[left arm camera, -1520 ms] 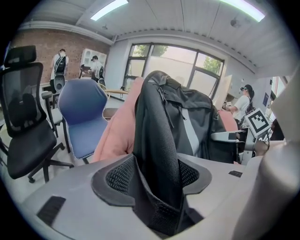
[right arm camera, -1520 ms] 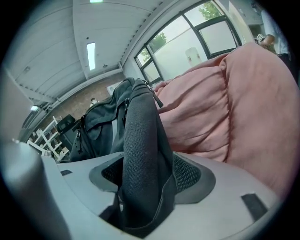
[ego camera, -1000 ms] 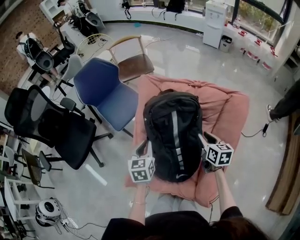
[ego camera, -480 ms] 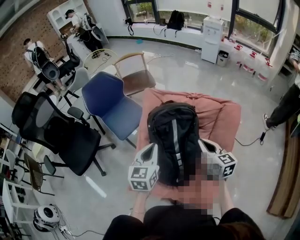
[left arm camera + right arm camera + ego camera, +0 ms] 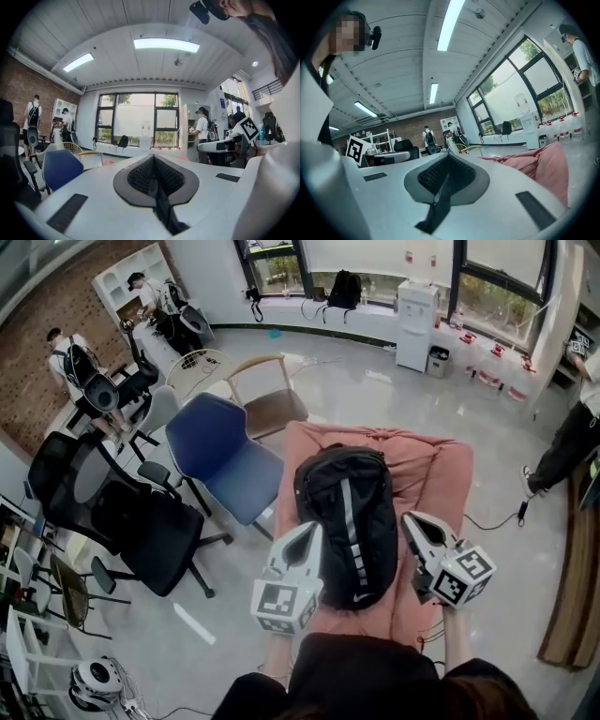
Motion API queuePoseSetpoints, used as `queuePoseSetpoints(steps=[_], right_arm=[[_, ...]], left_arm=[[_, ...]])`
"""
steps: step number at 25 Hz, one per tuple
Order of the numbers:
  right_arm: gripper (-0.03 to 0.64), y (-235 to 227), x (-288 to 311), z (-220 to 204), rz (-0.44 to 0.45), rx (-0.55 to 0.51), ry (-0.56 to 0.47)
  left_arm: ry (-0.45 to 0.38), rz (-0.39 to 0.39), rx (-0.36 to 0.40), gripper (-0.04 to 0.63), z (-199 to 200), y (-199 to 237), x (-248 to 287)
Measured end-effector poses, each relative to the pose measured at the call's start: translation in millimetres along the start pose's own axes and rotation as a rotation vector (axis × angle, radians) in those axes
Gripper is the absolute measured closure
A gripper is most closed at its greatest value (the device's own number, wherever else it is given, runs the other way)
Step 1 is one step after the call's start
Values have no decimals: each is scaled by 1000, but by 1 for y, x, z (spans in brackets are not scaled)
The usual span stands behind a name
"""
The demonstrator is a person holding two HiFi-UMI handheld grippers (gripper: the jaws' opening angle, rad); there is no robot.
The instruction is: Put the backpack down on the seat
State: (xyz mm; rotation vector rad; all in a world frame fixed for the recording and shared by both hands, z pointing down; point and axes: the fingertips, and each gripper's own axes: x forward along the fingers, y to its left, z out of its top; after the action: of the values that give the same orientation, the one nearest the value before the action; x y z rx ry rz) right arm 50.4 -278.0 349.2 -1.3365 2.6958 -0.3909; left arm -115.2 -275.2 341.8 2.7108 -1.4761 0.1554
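Observation:
A black backpack (image 5: 345, 521) with a white stripe lies flat on the pink cushioned seat (image 5: 441, 474), straps hidden beneath it. My left gripper (image 5: 309, 529) hovers by the backpack's lower left side, held well above the seat. My right gripper (image 5: 411, 519) hovers by the lower right side at the same height. Neither touches the backpack. In the left gripper view the jaws (image 5: 153, 159) are shut with nothing between them. The right gripper view shows its jaws (image 5: 449, 157) shut and empty too, with the pink seat (image 5: 548, 168) at the right.
A blue chair (image 5: 220, 451), a wooden chair (image 5: 267, 404) and a black office chair (image 5: 122, 512) stand left of the seat. People stand at the back left (image 5: 70, 357) and at the right edge (image 5: 572, 437). A white water dispenser (image 5: 412, 324) stands by the windows.
Both grippers have come up from the backpack's lower sides toward the camera and their jaws have shut. The backpack has stayed on the pink seat.

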Motion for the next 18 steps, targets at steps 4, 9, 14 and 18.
queuePoseSetpoints(steps=[4,9,14,18], right_arm=[[604,14,-7,26,18,-66,-39],[604,34,-11,53,53,-186,-105],[605,39,-13,63,62,-217,-149],[605,35,-16,62,53,-212,-157]], left_arm=[[-46,-23,25,583,21,-7,-5],[-116,-9,51,583,49,-9,-11],[-149,-7,88,583,59,-10,-13],[-144,3,104,583,58,-9,-15]])
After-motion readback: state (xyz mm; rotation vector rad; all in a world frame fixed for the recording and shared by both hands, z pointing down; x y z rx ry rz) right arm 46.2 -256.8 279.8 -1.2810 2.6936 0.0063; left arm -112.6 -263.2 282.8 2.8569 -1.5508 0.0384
